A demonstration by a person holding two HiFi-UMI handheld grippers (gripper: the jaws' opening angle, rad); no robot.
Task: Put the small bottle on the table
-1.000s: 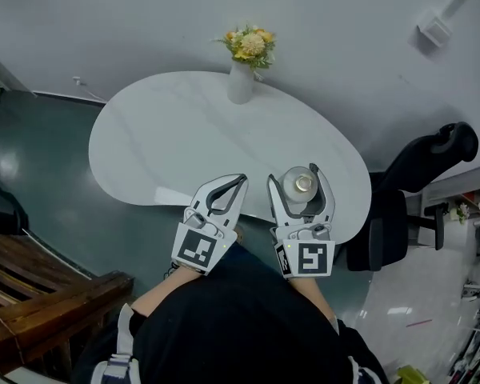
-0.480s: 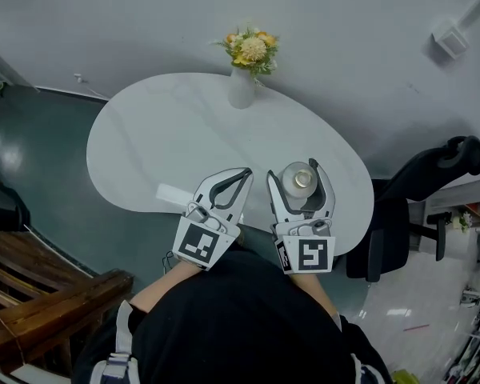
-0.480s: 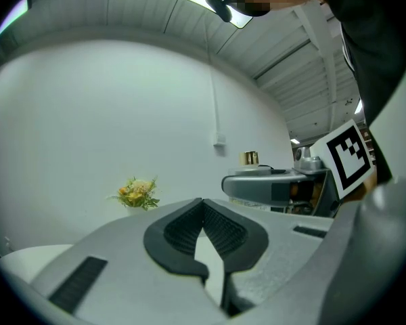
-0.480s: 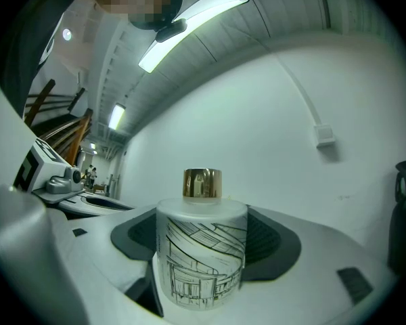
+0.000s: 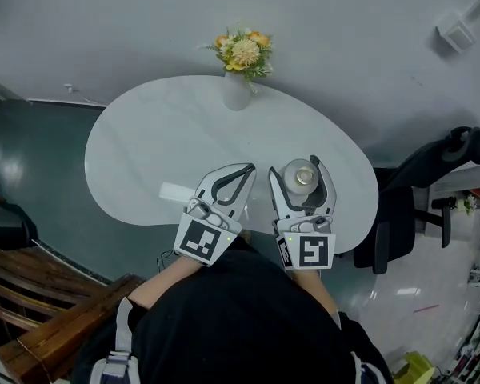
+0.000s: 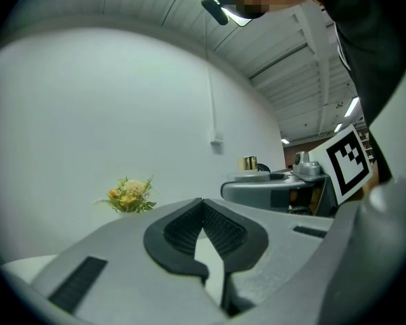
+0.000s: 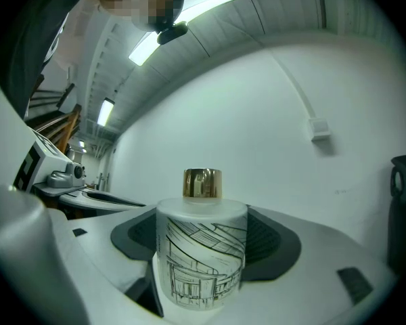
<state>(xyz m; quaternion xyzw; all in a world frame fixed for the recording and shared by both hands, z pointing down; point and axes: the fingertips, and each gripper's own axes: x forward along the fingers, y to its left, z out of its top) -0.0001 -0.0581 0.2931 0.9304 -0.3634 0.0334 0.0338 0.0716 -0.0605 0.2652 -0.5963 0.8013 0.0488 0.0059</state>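
**Q:** What does the right gripper (image 5: 298, 172) hold?

**A:** A small bottle (image 5: 302, 176). In the right gripper view the jaws press on both sides of the bottle (image 7: 201, 259), a frosted white cylinder with a black line drawing and a gold cap (image 7: 202, 183). It stands upright.

**Q:** Where is the bottle in relation to the table (image 5: 160, 142)?

**A:** Over the near right part of the white tabletop, close to the edge nearest the person. Whether its base touches the surface cannot be told.

**Q:** And the left gripper (image 5: 248, 169)?

**A:** It lies just beside the right one, also over the near edge. In the left gripper view its jaw tips meet (image 6: 202, 205) with nothing between them.

**Q:** What else is on the table?

**A:** A white vase (image 5: 237, 90) of yellow and orange flowers (image 5: 242, 50) at the far edge, well apart from both grippers. A black chair (image 5: 420, 182) stands beyond the table's right end.
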